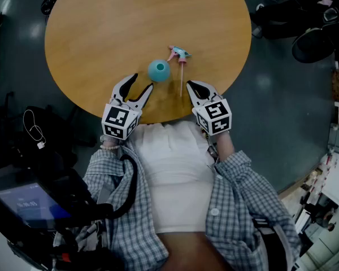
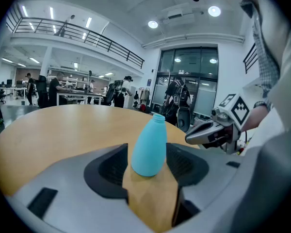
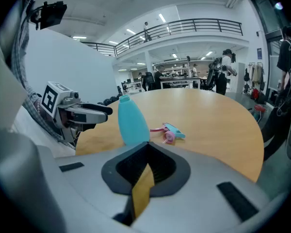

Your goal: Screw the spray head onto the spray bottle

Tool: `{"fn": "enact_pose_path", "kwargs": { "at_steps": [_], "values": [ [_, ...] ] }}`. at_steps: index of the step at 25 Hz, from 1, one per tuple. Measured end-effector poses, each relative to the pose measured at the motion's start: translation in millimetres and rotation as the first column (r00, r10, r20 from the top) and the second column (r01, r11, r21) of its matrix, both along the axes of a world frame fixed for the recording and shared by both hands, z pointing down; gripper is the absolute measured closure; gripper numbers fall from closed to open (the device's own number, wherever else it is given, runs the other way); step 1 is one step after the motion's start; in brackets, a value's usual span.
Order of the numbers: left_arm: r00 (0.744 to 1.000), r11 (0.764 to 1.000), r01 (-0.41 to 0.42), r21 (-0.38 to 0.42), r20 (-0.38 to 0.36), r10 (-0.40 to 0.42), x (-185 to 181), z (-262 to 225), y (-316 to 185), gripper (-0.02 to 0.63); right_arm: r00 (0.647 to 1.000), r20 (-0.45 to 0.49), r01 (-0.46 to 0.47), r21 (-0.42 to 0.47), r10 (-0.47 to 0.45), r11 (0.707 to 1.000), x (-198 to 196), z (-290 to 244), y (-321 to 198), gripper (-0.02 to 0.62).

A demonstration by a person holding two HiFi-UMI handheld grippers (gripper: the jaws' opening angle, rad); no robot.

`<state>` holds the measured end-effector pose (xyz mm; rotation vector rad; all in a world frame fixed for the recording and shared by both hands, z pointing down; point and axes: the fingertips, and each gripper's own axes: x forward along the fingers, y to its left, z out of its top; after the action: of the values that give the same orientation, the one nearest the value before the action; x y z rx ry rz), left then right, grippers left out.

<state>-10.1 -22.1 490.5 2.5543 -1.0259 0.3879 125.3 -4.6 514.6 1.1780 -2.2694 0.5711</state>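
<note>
Closest to the person, the left hand-held gripper (image 1: pixel 141 84) holds its grey jaws with dark ribbed pads about half apart, gripping nothing. The right hand-held gripper (image 1: pixel 191 86) has its jaws pressed together and is empty. Just past the left one's tips, in line with the gap and untouched, the spray bottle (image 1: pixel 159 70) stands upright. It is smooth matte turquoise plastic, rounded low and tapering to an open neck. Beyond it, to the right, the pink-and-blue spray head (image 1: pixel 179 53) lies on its side, its thin tube reaching back toward the right hand-held gripper. Both rest on the round, tan, wood-toned surface (image 1: pixel 130 21).
</note>
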Motion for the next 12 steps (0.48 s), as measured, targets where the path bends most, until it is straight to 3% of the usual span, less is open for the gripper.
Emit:
{"fn": "enact_pose_path", "kwargs": {
  "at_steps": [3,6,9,12],
  "values": [
    [0.999,1.000,-0.007,0.021,0.046,0.006,9,6,-8,0.277,1.000,-0.010,-0.001,-0.003,0.001,1.000,1,-2,2,0.601],
    [0.989,0.998,-0.044,0.036,0.144,0.038,19,22,-13,0.202,1.000,-0.012,0.003,-0.012,-0.003,1.000,0,-3,6,0.601],
    [0.980,0.998,-0.051,0.046,0.193,0.041,32,30,-21,0.161,1.000,-0.024,0.000,-0.015,-0.001,1.000,4,-8,10,0.601],
    [0.980,0.995,-0.082,0.054,0.187,0.071,50,31,-21,0.161,0.999,-0.032,-0.007,-0.019,0.007,1.000,9,-14,15,0.601]
  ]
}}
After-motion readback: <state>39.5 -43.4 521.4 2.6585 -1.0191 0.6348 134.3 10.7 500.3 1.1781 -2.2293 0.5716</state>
